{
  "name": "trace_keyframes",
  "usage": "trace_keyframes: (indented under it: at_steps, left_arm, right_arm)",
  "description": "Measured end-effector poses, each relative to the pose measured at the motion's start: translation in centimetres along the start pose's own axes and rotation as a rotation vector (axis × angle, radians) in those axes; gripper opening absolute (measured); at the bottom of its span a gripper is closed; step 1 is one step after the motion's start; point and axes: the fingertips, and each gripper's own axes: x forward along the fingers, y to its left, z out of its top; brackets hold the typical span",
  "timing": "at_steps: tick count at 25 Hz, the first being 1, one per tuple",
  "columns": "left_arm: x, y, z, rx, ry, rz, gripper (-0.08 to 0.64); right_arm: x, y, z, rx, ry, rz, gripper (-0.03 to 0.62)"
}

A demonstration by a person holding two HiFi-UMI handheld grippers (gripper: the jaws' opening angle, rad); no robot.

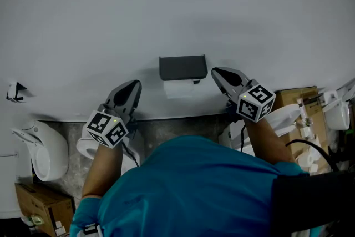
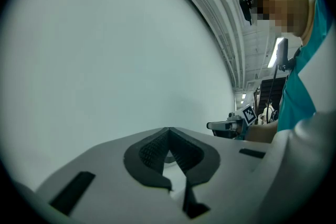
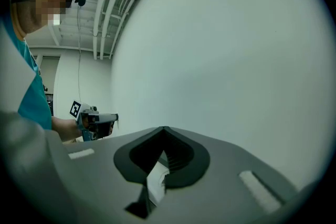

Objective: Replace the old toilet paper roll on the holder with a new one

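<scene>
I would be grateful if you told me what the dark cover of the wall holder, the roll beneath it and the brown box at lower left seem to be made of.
The holder cover looks like matte black metal or plastic; its flat, even face shows no shine to decide which. The roll is white paper, dull and soft-looking. The box is plain brown cardboard with straight edges.

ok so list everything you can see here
holder: one, black, on the wall, centre
toilet paper: one roll, white, hanging under the holder
bracket: one, small, dark, on the wall, far left
cardboard boxes: two, brown, bottom left and at right
white fixture: one, on the floor, left
shirt: one, teal, bottom centre
left gripper: one, grey, shut, empty, left of the holder
right gripper: one, grey, shut, empty, right of the holder
</scene>
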Motion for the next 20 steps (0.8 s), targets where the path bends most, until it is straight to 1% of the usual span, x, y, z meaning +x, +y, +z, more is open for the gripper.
trace_keyframes:
  at_steps: [20]
  left_arm:
    - [0.04,-0.63,0.35,0.008,0.016,-0.013,0.008]
  right_arm:
    - [-0.02,0.29,-0.17,-0.016,0.014,0.007,0.002]
